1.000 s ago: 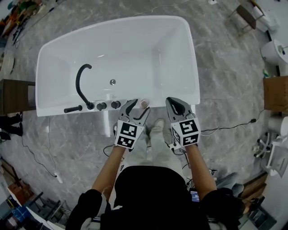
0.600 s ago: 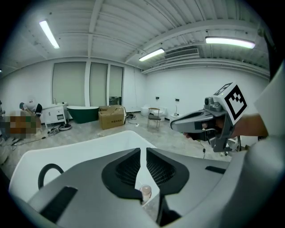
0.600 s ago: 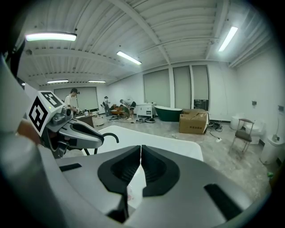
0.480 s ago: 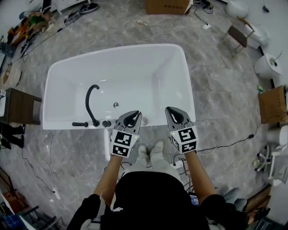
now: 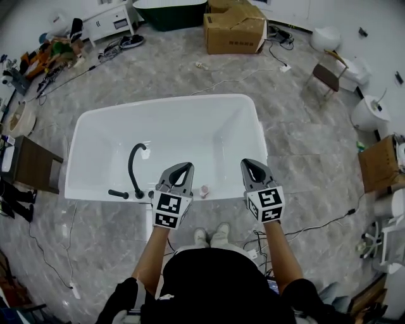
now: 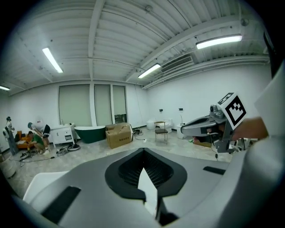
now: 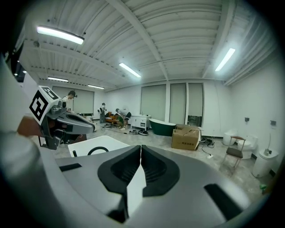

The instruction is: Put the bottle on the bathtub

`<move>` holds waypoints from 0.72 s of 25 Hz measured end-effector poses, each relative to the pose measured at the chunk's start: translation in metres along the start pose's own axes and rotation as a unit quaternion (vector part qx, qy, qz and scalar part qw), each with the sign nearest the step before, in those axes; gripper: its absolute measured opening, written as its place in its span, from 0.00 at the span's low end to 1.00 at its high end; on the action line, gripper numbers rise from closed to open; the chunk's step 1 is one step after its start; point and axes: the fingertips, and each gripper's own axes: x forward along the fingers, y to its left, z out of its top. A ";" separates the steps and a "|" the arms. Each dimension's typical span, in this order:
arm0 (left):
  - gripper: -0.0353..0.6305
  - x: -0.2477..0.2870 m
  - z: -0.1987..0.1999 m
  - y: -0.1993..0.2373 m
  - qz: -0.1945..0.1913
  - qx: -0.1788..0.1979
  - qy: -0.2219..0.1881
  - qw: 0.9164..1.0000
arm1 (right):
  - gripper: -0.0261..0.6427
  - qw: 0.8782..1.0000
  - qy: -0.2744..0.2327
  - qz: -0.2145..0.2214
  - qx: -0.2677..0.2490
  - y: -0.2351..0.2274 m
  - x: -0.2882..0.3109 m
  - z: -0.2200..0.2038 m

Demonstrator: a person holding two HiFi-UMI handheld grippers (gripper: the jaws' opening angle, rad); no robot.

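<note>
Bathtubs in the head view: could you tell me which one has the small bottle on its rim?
The white bathtub in the middle, with the black faucet: the bottle stands on its near rim. The dark green bathtub stands far off.

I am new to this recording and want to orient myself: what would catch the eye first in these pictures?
The large white bathtub fills the middle of the head view, with a black curved faucet at its near left. A small pink bottle sits on its near rim, between the left gripper, whose jaws have just closed on nothing, and the right gripper, also shut and empty.
</note>
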 end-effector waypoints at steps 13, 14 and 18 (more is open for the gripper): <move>0.07 -0.032 0.067 0.017 0.043 0.051 -0.059 0.996 | 0.07 0.998 -0.054 -0.014 -0.014 -0.008 -0.019 0.056; 0.07 -0.034 0.068 0.020 0.046 0.051 -0.062 0.996 | 0.07 0.998 -0.059 -0.015 -0.014 -0.009 -0.020 0.059; 0.07 -0.042 0.074 0.023 0.051 0.048 -0.072 0.995 | 0.07 0.997 -0.068 -0.018 -0.012 -0.009 -0.023 0.066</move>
